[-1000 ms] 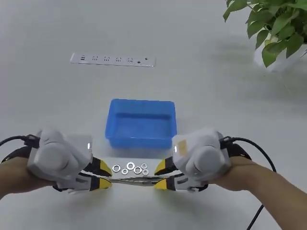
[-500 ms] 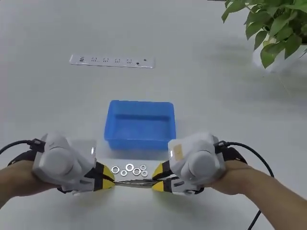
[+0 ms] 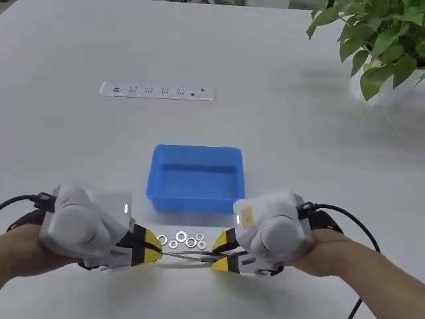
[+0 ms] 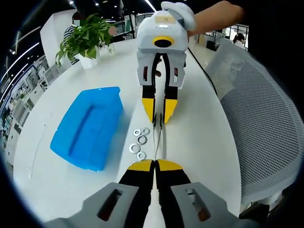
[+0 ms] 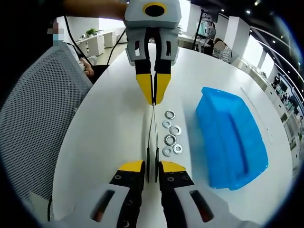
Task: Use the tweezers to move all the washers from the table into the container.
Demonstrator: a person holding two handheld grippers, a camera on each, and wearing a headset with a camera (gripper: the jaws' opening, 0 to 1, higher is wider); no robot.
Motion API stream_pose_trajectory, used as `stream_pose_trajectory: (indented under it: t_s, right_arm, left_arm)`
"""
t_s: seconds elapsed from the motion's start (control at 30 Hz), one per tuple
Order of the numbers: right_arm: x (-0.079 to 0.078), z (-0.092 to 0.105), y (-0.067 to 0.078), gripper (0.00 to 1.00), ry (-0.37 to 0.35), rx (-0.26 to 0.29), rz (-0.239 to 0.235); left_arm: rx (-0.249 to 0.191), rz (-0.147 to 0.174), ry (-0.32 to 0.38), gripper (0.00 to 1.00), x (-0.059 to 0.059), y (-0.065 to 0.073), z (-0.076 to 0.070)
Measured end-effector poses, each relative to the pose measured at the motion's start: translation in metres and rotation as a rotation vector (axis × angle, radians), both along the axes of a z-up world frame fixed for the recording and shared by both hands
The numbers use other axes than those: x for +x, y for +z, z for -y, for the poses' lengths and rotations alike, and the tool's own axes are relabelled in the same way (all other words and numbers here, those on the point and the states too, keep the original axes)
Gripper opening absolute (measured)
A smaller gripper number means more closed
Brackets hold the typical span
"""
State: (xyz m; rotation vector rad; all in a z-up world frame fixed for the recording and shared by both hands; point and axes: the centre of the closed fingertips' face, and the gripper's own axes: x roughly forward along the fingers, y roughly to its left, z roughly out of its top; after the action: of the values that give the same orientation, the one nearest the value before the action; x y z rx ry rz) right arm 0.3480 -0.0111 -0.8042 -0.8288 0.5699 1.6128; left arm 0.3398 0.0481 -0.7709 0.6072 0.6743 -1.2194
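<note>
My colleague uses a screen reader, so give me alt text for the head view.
Two hand-held tools face each other on a white table, the left tool and right tool both gripping tweezers beside loose washers. A blue container sits just beyond, with a power strip and plant farther back.

The white table (image 3: pixel 299 133) carries a power strip (image 3: pixel 157 92) and a potted plant (image 3: pixel 378 33); a mesh chair (image 5: pixel 40 109) stands beside it.

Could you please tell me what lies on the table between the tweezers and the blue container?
The washers lie there in a loose cluster, beside the tweezers; the right gripper view shows it best.
</note>
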Motion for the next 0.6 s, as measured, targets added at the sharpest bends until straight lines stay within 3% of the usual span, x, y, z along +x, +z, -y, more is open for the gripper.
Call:
stream_pose_trajectory:
  t_s: [0.33,0.6]
  right_arm:
    - [0.000,-0.006,0.003,0.14,-0.004,0.019,0.011]
    - [-0.002,-0.012,0.008,0.12,-0.010,0.047,0.013]
  left_arm:
    - [-0.047,0.025,-0.005,0.05,-0.001,0.035,0.013]
    - [-0.065,0.040,-0.024,0.05,-0.002,0.056,0.023]
